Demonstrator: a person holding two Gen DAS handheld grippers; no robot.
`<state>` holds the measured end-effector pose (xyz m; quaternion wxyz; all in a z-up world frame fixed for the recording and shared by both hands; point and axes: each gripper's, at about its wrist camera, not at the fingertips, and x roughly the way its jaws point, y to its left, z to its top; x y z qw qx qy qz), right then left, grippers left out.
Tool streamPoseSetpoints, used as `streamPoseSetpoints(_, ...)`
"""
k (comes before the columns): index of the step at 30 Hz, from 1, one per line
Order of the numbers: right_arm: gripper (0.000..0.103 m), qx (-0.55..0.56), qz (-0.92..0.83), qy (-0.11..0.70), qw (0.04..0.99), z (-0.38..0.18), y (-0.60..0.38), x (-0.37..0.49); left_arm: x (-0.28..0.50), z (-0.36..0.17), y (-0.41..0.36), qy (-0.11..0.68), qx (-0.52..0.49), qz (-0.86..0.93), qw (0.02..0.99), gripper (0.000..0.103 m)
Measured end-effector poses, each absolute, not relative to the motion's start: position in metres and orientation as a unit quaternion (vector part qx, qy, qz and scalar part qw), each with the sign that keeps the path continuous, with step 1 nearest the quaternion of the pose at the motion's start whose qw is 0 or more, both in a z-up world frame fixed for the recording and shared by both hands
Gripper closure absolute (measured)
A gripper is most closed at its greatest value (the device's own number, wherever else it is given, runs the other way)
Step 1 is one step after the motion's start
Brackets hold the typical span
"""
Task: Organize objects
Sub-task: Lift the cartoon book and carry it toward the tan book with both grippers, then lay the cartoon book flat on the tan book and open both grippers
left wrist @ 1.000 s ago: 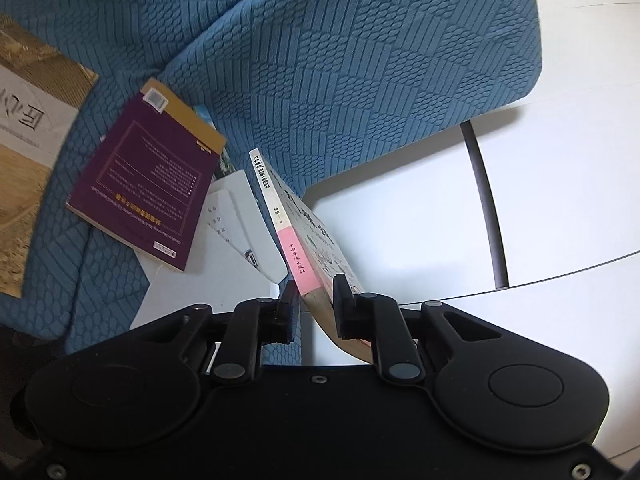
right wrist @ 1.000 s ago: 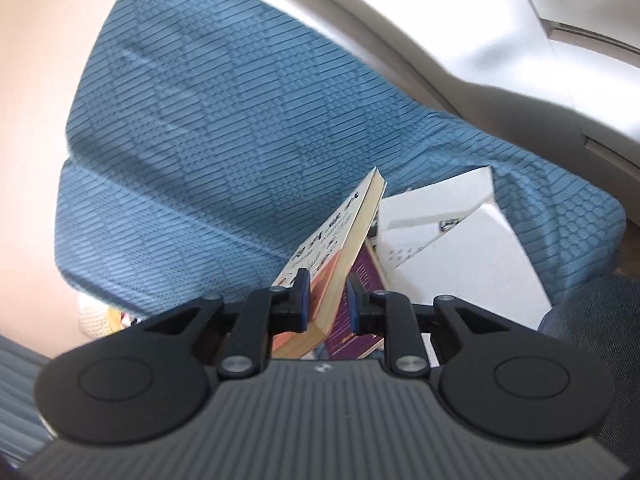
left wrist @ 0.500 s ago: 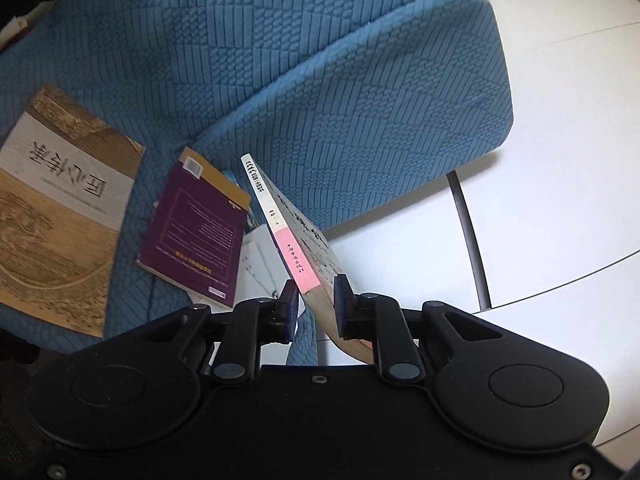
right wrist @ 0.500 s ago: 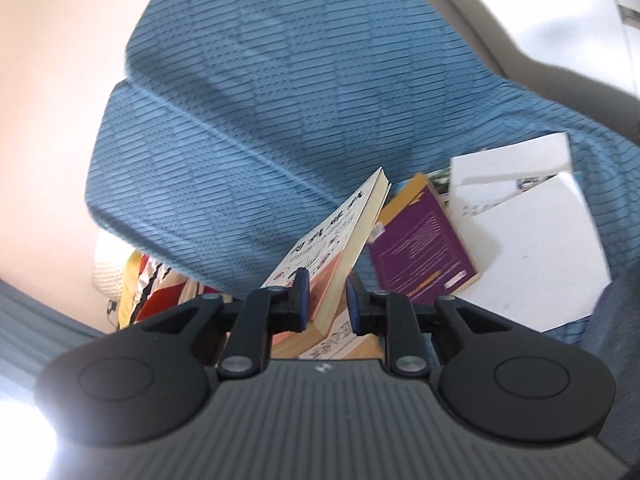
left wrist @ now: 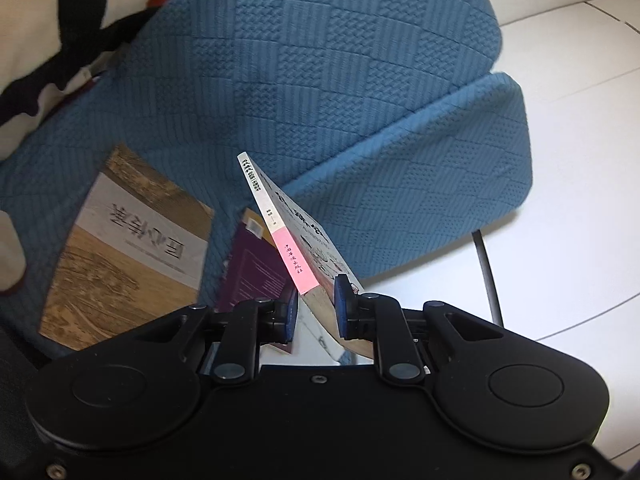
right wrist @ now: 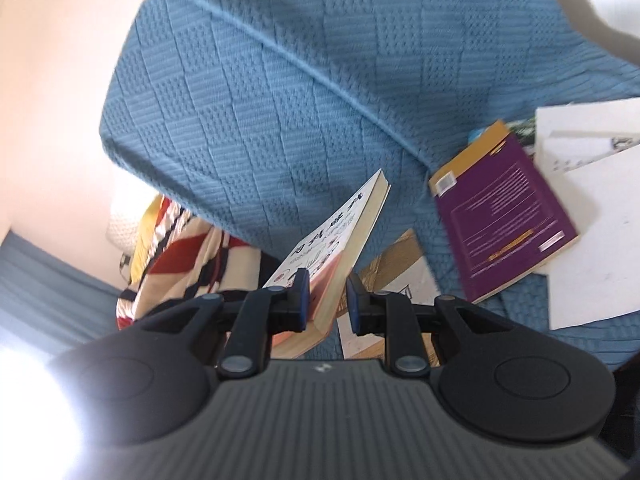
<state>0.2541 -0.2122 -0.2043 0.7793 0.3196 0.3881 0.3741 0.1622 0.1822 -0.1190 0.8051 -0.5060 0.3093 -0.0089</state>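
Note:
A white paperback with a pink band on its spine (left wrist: 288, 240) hangs tilted above the blue sofa seat. My left gripper (left wrist: 316, 304) is shut on its spine end. My right gripper (right wrist: 328, 300) is shut on the same paperback (right wrist: 340, 236) from the page-edge side. On the seat lie a purple book (right wrist: 504, 216), white papers (right wrist: 592, 216) under it, and a brown-and-white book (left wrist: 132, 248). The purple book (left wrist: 252, 276) is partly hidden behind the left fingers.
Blue quilted sofa cushions (left wrist: 320, 80) fill most of both views. A striped red, black and cream cloth (right wrist: 180, 248) lies at the sofa's end, also seen as a striped cloth (left wrist: 60, 20) in the left view. White floor (left wrist: 580, 160) lies beyond the seat edge.
Both grippers have carried the paperback along the sofa toward the striped cloth. The purple book and papers have slid away to the side, and the brown book has come fully into view.

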Motion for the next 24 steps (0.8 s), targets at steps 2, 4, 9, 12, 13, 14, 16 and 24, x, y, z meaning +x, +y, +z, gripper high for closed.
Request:
streamPoseSetpoints(2,0.08,0.311,0.379,0.393,0.778,-0.212,-0.201,0.257,0.162,-0.129,0.192,0.311,-0.511,-0.001,0.801,0.085)
streamPoseSetpoints(4,0.08,0.305,0.382,0.397,0.777,-0.221,-0.191,0.26,0.161,-0.141,0.198,0.313,-0.516,0.005,0.798,0.085)
streamPoseSetpoints(9,0.08,0.278,0.385,0.409,0.779,-0.243,-0.171,0.267,0.163,-0.169,0.205,0.326,-0.508,0.023,0.797,0.084)
streamPoseSetpoints(12,0.08,0.267,0.385,0.42,0.777,-0.26,-0.163,0.271,0.163,-0.188,0.207,0.335,-0.5,0.029,0.798,0.084)
streamPoseSetpoints(13,0.08,0.265,0.385,0.422,0.777,-0.265,-0.161,0.272,0.163,-0.194,0.208,0.338,-0.5,0.029,0.797,0.084)
streamPoseSetpoints(14,0.08,0.262,0.385,0.423,0.777,-0.271,-0.159,0.273,0.163,-0.2,0.209,0.34,-0.5,0.03,0.796,0.084)
streamPoseSetpoints(16,0.08,0.257,0.384,0.426,0.778,-0.279,-0.156,0.274,0.163,-0.212,0.211,0.345,-0.502,0.033,0.792,0.084)
streamPoseSetpoints(24,0.08,0.235,0.378,0.427,0.787,-0.298,-0.149,0.273,0.164,-0.237,0.209,0.361,-0.509,0.047,0.78,0.083)
